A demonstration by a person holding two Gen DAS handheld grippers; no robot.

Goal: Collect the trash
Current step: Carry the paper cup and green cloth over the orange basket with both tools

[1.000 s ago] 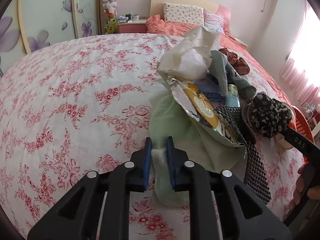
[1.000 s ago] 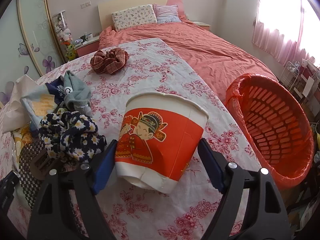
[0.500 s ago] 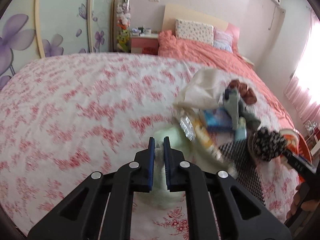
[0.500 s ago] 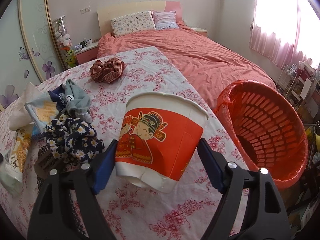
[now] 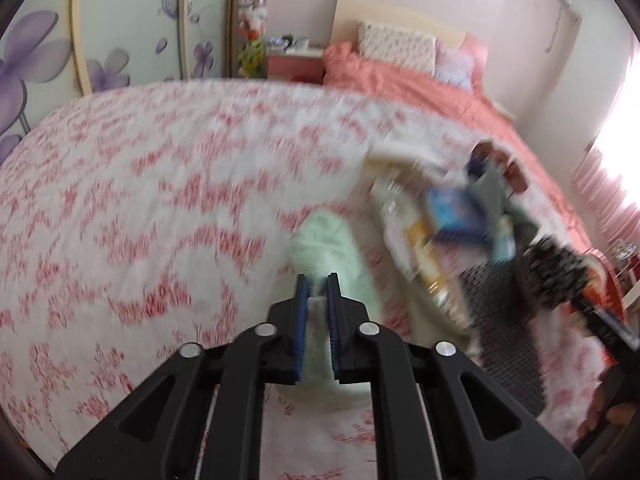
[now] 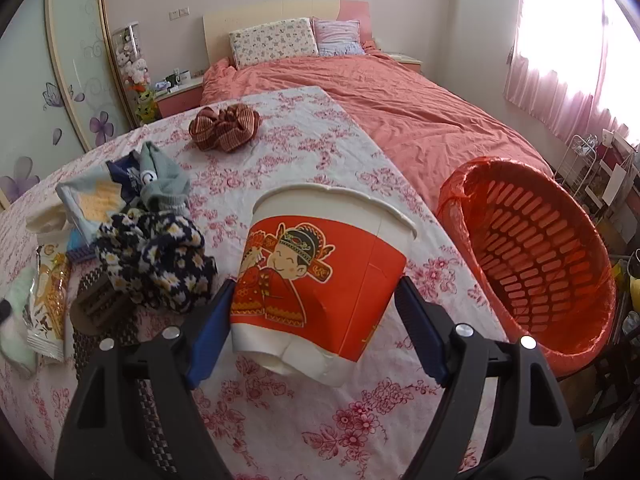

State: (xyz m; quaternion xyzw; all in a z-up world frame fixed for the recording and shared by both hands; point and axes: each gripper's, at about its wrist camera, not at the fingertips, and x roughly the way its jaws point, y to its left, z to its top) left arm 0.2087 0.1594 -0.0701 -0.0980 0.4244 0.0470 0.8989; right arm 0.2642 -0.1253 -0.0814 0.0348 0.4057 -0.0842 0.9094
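Note:
My left gripper (image 5: 316, 282) is shut on a pale green fluffy cloth (image 5: 334, 240) just above the flowered tablecloth (image 5: 160, 200), left of the pile; this view is blurred. The same cloth (image 6: 16, 320) shows at the left edge of the right wrist view. My right gripper (image 6: 316, 288) is shut on a red and white paper cup (image 6: 320, 276) with a cartoon figure, held tilted above the table. A silver and yellow snack wrapper (image 6: 48, 304) lies in the pile, and the wrapper (image 5: 424, 248) lies right of the cloth. An orange basket (image 6: 540, 260) with a red liner stands off the table's right edge.
The pile holds a dark daisy-print scrunchie (image 6: 156, 256), a grey sock (image 6: 164, 184), a blue packet (image 5: 456, 212) and a black mesh mat (image 6: 96, 320). A brown striped scrunchie (image 6: 224, 126) lies farther back. A bed with a coral cover (image 6: 400, 100) stands behind the table.
My left gripper has closed fully on the green cloth and drawn it left, out from under the wrapper and away from the pile. The right gripper still holds the cup, hardly moved.

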